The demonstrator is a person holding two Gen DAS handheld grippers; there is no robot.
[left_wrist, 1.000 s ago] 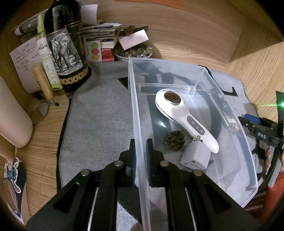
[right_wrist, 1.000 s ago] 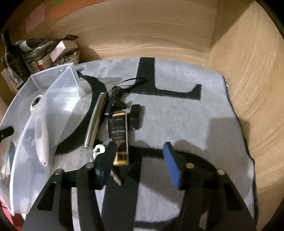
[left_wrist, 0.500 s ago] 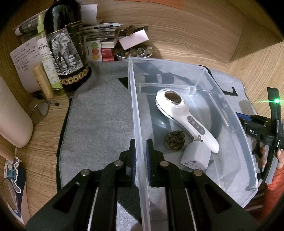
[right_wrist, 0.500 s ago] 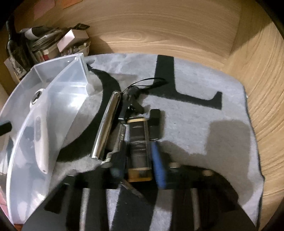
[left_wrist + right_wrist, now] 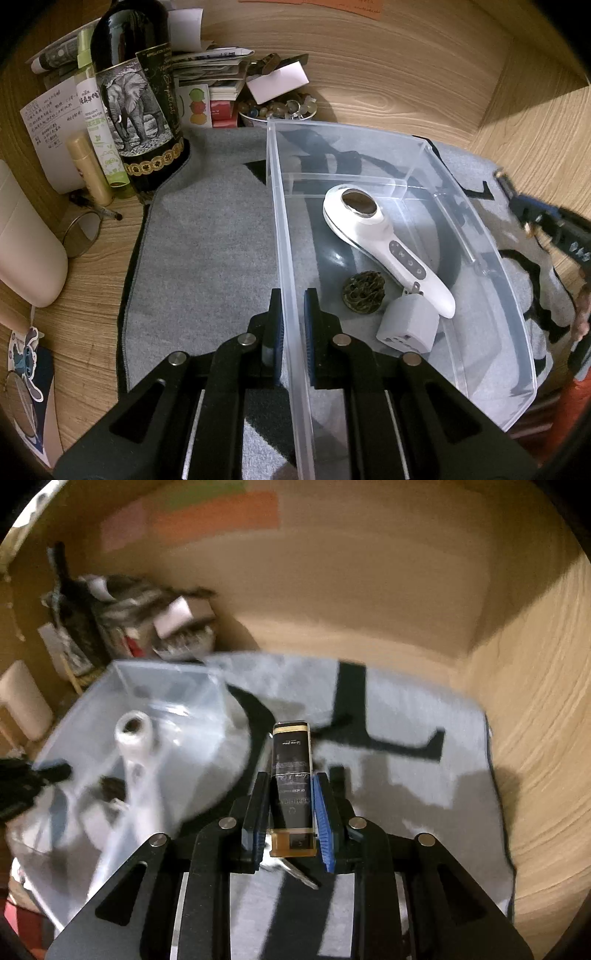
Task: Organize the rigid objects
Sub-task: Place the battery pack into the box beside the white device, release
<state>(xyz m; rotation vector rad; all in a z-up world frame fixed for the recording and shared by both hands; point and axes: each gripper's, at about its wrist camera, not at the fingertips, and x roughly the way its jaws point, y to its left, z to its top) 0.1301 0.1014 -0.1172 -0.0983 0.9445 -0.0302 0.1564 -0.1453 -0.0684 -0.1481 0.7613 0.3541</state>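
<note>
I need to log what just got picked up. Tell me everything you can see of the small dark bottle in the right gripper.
The small dark bottle is a slim, flat-sided, glassy-looking rectangle with a black label bearing pale lettering, too blurred to read, and amber-gold ends. It lies lengthwise between the right gripper's blue pads, which have just closed on its long sides. It points away from the camera, held above the grey mat, right of the clear plastic bin. Nothing else visibly touches it.

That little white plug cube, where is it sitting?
In the left wrist view, the white plug cube lies inside the clear bin, against the white handheld device.
</note>
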